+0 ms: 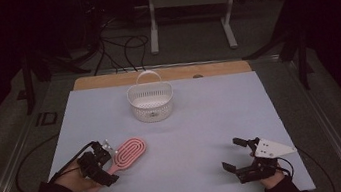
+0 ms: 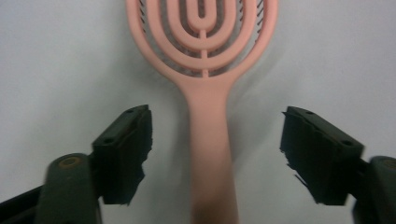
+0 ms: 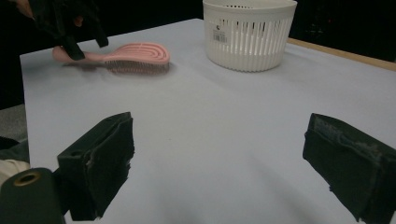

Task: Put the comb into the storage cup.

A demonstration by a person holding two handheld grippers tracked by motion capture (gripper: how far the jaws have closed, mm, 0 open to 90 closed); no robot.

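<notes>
Straddling the pink hairbrush (image 2: pixel 205 70) handle, the left gripper (image 2: pixel 215 154) is standing open, pads not touching — likely light, stiff, smooth plastic — best gripped mid-handle.

Left gripper (image 1: pixel 98 162) is held low, jaws parted; right gripper (image 1: pixel 238 158) is held level, jaws spread wide.

A pink brush (image 2: pixel 205 93) lies on the pale table (image 2: pixel 60 60). Its round head with curved bars is at the top middle of the frame, and its long handle runs straight down to the bottom middle. The left tongs (image 2: pixel 215 154) sit on both sides of the handle. One black jaw is at the lower left, one at the lower right. Neither jaw touches the handle; table shows in the gaps.
</notes>
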